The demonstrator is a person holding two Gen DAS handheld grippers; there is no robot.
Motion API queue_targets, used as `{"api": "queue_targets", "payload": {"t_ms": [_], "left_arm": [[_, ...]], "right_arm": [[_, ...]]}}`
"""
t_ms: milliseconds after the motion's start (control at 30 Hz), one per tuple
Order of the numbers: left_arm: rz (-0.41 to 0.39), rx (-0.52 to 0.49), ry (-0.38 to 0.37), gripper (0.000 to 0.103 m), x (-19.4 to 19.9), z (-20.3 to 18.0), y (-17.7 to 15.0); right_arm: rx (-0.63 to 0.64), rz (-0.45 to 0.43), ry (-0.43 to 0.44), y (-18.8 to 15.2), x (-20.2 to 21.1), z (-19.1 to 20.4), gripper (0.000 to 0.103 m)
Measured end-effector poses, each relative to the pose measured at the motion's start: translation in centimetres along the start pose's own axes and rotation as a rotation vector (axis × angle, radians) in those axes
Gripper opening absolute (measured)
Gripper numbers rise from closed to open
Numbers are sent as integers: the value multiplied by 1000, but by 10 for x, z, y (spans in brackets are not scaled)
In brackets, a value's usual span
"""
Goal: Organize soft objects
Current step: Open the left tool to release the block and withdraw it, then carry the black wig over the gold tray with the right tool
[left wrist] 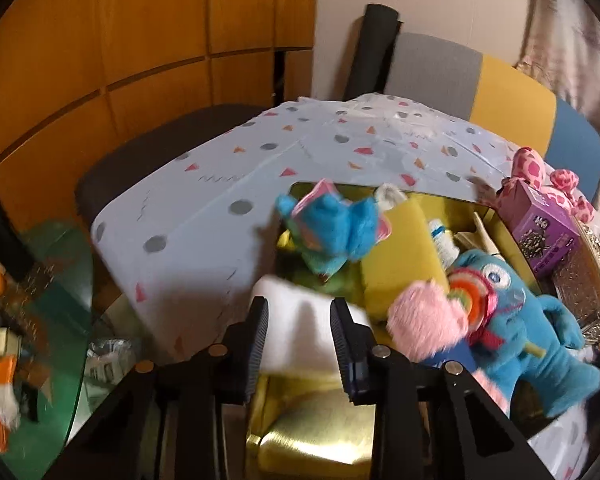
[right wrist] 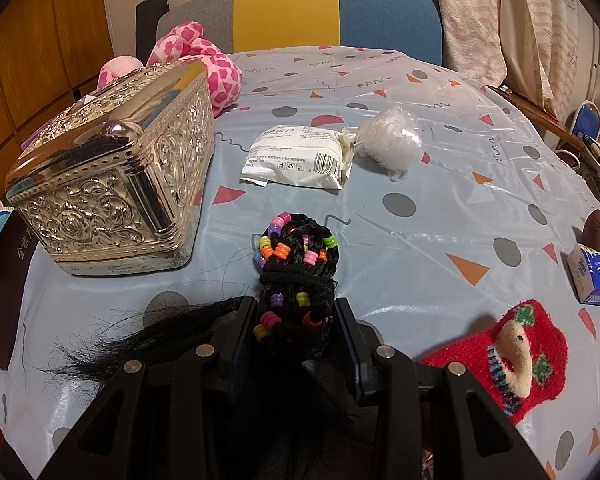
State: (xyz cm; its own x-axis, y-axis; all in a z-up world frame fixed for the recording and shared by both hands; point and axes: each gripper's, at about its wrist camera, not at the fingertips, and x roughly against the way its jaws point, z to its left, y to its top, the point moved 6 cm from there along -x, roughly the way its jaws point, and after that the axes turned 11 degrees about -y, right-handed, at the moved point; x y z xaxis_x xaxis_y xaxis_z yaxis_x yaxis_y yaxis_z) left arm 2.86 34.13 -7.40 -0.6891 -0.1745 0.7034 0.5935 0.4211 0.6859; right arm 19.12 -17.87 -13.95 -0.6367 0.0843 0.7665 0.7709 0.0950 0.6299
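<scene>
Taken from the left, the left wrist view shows the left gripper (left wrist: 299, 334) with a white soft pad (left wrist: 300, 320) between its jaws; the picture is blurred there, and whether the pads press on it cannot be told. Just past it, at about one o'clock from the fingers, a gold box (left wrist: 312, 440) is seen already crowded: a small blue plush (left wrist: 332, 228) at its far corner, a yellow sponge (left wrist: 400, 256) beside that, and a pink fluffy toy (left wrist: 424, 320) lying against a large blue monster plush (left wrist: 536, 312) that hangs over the box rim at three o'clock. A purple carton (left wrist: 544, 232) stands at two o'clock. If the white pad is let go where it is, it may land on the rim or slide off onto the tablecloth (left wrist: 204, 200), since little free room is left. In the right wrist view, the right gripper (right wrist: 296, 336) is clamped on a black beaded hair bundle (right wrist: 296, 268), loose strands trailing toward eight o'clock; these may snag on the fingers at release. A silver ornate box (right wrist: 112, 184) sits at ten o'clock, a white packet (right wrist: 300, 156) at twelve, a red sock (right wrist: 512, 352) at three, well apart and not yet sorted.
</scene>
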Motion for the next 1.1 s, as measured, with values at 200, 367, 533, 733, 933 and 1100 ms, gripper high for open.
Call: {"api": "queue_targets", "payload": {"t_ms": [200,367,533,733,933,1100], "left_arm": [[-22,7,-32,57,3,-17,17],[-76,3,-96,58,32,-39,15],[-69,-25,-140,65,47,-65,0],[-44,-77,-188,65,54,-97,-18],[-37,-119,-217,66,61,-116,-31],[-41,-133,-223,67,67,-119,-34]], "right_arm": [[0,0,0,0,0,0,38],[5,0,-6,0,0,0,38],[5,1,-14,-1,1,0,38],[-8,12,-23,-1,2,0,38],[-18,29,-34,-5,7,3,37],[-32,59,-25,-7,13,9,36]]}}
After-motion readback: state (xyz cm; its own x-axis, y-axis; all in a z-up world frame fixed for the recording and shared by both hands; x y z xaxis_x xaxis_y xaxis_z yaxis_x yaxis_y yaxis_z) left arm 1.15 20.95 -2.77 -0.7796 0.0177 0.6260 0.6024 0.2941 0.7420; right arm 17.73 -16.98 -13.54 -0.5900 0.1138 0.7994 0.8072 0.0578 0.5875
